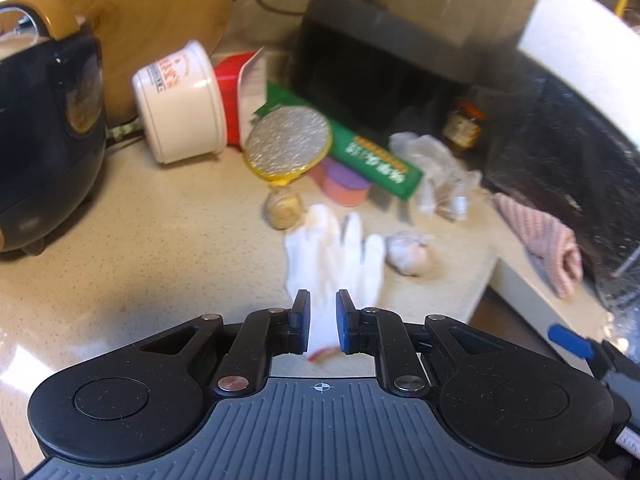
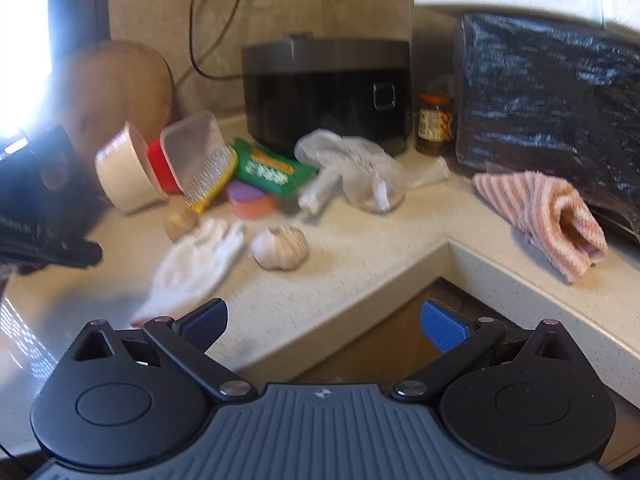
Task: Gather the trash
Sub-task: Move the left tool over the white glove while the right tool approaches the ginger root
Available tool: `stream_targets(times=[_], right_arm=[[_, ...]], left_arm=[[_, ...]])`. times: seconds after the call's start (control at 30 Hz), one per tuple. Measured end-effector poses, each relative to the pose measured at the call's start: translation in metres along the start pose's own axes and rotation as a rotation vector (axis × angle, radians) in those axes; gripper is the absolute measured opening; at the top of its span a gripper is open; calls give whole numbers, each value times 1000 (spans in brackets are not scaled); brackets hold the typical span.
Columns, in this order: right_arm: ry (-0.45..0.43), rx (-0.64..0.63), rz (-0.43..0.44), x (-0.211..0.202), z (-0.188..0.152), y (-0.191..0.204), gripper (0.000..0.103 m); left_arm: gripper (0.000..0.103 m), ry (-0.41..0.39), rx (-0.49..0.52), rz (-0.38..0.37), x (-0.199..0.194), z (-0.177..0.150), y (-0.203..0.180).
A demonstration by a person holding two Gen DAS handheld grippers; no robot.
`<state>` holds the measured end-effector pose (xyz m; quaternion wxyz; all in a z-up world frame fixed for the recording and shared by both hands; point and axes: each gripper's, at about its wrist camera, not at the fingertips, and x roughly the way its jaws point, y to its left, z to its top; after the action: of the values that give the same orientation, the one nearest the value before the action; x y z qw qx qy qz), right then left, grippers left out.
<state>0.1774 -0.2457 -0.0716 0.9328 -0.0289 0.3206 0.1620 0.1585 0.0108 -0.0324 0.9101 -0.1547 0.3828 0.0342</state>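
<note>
Over beige counter (image 1: 120, 240), left claw (image 1: 323, 312) nearly closed, pinching white glove (image 1: 336, 252).

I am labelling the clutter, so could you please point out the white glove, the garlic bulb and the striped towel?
white glove (image 2: 192, 264): right wrist view, on its palm.
garlic bulb (image 2: 280, 247): right wrist view, middle of the bulb.
striped towel (image 2: 548, 216): right wrist view, top of the fold.

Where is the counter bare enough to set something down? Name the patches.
Bare speckled counter lies between the dark blue appliance and the white fabric glove. In the right view, another strip runs from the garlic bulb to the striped pink cloth. The back is crowded: white tub, green packet, crumpled plastic bag.
</note>
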Motion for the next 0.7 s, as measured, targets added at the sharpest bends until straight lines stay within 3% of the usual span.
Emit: stream_targets(times=[0.1, 0.27, 0.43, 0.57, 0.7], right_arm=[[50, 21, 7, 16, -3, -2, 103], [96, 49, -112, 26, -2, -1, 103], [116, 2, -145, 39, 4, -2, 103], [92, 62, -91, 49, 14, -5, 103], [79, 86, -35, 65, 24, 3, 103]], left_arm=[[16, 6, 54, 8, 24, 10, -3], [16, 23, 200, -31, 70, 21, -19], [19, 19, 419, 84, 99, 10, -38], [20, 38, 500, 83, 95, -5, -28], [20, 71, 479, 109, 76, -10, -5]])
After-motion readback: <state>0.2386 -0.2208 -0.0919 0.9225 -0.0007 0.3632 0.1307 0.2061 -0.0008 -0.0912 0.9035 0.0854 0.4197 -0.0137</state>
